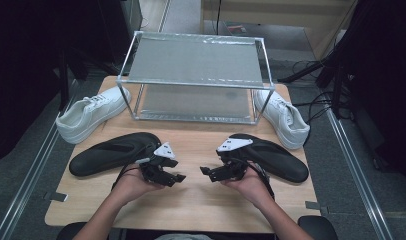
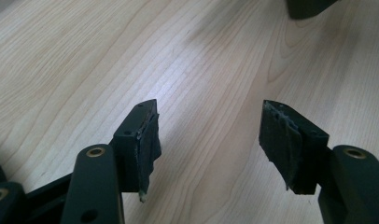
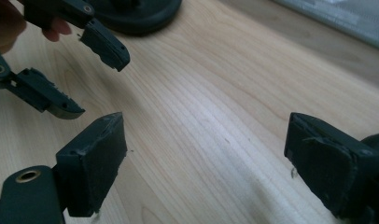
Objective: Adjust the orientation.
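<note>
Two black shoes lie on the wooden table (image 1: 191,205), one at the left (image 1: 111,152) and one at the right (image 1: 281,161). A white sneaker (image 1: 88,117) lies at the back left and another (image 1: 283,119) at the back right. My left gripper (image 1: 179,177) is held low in front of the left black shoe, open, its jaws (image 2: 208,135) wide apart over bare wood. My right gripper (image 1: 205,172) faces it from a short gap away, in front of the right black shoe. It is open too, with nothing between its jaws (image 3: 206,149).
A metal-framed rack (image 1: 196,60) with two mesh shelves stands at the back middle, between the white sneakers. In the right gripper view the left gripper's jaws (image 3: 85,70) are at the upper left, with a black shoe (image 3: 136,14) behind them. Cables lie on the floor at the right.
</note>
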`<act>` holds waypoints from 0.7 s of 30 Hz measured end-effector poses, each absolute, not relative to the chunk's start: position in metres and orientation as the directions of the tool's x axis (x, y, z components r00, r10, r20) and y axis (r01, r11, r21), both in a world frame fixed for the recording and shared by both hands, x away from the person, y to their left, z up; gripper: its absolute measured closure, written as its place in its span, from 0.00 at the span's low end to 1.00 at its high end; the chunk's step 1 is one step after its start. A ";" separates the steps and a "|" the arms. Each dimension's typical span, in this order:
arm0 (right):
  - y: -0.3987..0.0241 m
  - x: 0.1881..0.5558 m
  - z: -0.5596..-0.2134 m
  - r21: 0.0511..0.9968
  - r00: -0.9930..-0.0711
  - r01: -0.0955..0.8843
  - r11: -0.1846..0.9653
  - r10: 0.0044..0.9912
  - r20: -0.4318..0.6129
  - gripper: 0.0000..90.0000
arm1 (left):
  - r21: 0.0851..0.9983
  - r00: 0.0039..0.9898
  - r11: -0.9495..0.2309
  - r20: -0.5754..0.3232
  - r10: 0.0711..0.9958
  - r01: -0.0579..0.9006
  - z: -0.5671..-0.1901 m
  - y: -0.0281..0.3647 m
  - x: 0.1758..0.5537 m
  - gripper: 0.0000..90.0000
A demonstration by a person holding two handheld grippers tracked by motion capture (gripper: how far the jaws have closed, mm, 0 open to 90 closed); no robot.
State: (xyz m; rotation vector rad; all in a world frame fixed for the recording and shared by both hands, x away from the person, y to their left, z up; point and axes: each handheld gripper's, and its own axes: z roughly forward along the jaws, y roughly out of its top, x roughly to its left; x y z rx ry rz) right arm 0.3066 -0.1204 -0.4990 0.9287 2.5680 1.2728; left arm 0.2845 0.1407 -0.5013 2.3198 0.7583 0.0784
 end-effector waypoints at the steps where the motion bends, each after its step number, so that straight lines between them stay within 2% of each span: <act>1: -0.120 0.307 -0.499 0.757 -0.802 0.469 0.455 0.578 0.150 0.15 | 0.629 0.828 -0.595 -0.146 0.541 0.500 -0.501 0.141 0.284 0.42; 5: -0.124 0.305 -0.495 0.771 -0.811 0.439 0.461 0.573 0.119 0.16 | 0.652 0.831 -0.579 -0.147 0.536 0.489 -0.500 0.144 0.284 0.44; 7: -0.124 0.304 -0.495 0.769 -0.820 0.426 0.476 0.562 0.107 0.18 | 0.639 0.829 -0.569 -0.210 0.518 0.518 -0.500 0.146 0.290 0.45; 9: -0.124 0.304 -0.496 0.766 -0.833 0.414 0.492 0.545 0.101 0.22 | 0.639 0.828 -0.569 -0.208 0.520 0.517 -0.500 0.148 0.291 0.45; 13: -0.122 0.302 -0.495 0.768 -0.841 0.395 0.504 0.535 0.081 0.23 | 0.655 0.828 -0.559 -0.195 0.525 0.509 -0.500 0.150 0.290 0.43; 20: -0.123 0.304 -0.498 0.744 -0.836 0.424 0.516 0.539 0.103 0.27 | 0.653 0.824 -0.560 -0.185 0.535 0.510 -0.502 0.152 0.291 0.43; 21: -0.123 0.304 -0.497 0.745 -0.838 0.424 0.515 0.535 0.107 0.30 | 0.653 0.826 -0.562 -0.183 0.534 0.507 -0.502 0.153 0.291 0.43</act>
